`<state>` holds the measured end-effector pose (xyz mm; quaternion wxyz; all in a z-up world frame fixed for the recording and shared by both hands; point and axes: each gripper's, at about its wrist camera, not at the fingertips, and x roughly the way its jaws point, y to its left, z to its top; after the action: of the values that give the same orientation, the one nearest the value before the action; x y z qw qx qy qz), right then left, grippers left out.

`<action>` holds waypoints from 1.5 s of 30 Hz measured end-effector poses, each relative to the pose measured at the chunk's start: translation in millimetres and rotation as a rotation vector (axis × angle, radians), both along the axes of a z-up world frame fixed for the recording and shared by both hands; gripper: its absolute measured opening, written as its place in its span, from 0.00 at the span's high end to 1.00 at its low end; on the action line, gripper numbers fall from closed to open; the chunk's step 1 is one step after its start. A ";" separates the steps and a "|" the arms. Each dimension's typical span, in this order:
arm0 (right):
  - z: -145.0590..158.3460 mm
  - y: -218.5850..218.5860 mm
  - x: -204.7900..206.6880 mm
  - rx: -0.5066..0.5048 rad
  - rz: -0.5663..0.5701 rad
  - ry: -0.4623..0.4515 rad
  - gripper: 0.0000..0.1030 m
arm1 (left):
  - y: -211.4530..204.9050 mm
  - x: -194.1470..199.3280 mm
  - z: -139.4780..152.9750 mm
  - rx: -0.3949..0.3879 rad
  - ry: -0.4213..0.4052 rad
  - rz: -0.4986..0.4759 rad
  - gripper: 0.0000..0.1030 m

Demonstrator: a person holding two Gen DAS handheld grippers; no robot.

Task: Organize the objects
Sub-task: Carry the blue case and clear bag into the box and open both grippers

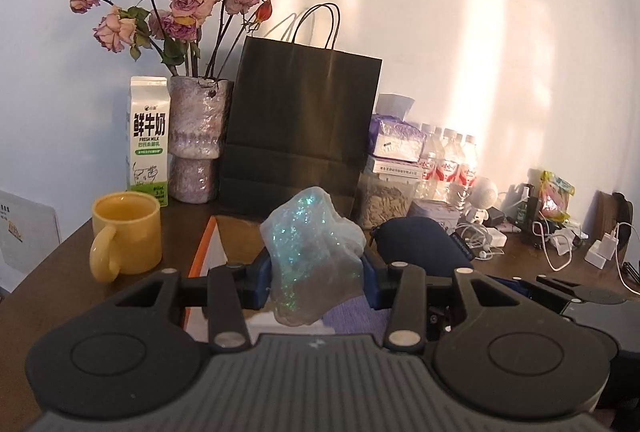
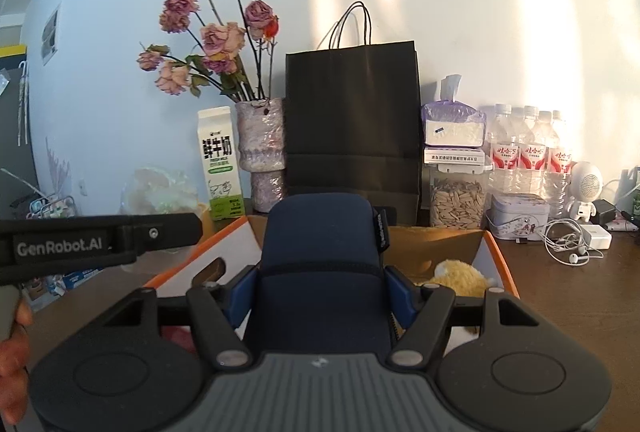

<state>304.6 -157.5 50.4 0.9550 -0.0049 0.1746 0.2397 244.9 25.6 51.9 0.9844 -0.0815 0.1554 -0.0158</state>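
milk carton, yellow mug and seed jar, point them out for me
milk carton [image 1: 148, 140], left wrist view, front label.
yellow mug [image 1: 132, 236], left wrist view, outer wall.
seed jar [image 2: 457, 202], right wrist view, clear front over the seeds.

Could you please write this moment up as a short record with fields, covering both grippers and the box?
left gripper: shut on an iridescent plastic bag
right gripper: shut on a navy pouch
box: open, orange-edged cardboard, below both grippers; yellow plush toy inside
back row: milk carton, vase of dried roses, black paper bag
table: yellow mug left of the box
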 end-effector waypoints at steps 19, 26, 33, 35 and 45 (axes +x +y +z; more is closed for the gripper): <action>-18.5 19.4 76.3 -0.013 0.020 0.077 0.36 | 24.9 79.9 -28.5 -0.026 0.083 0.037 0.57; -25.8 21.2 78.7 -0.027 0.014 0.093 0.34 | 19.3 81.3 -32.1 -0.001 0.101 0.032 0.40; -24.1 21.8 75.3 -0.051 -0.008 0.078 0.00 | 18.5 80.8 -31.4 0.024 0.090 0.098 0.00; -25.1 23.0 75.3 -0.056 -0.006 0.081 0.00 | 18.9 81.8 -32.3 0.025 0.097 0.096 0.00; -28.5 24.5 77.5 -0.067 -0.004 0.103 0.00 | 17.2 81.7 -33.5 0.029 0.109 0.085 0.00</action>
<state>382.1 -133.0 21.9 0.9444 -0.0239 0.2317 0.2319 326.6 42.8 18.4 0.9753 -0.0746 0.2052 0.0328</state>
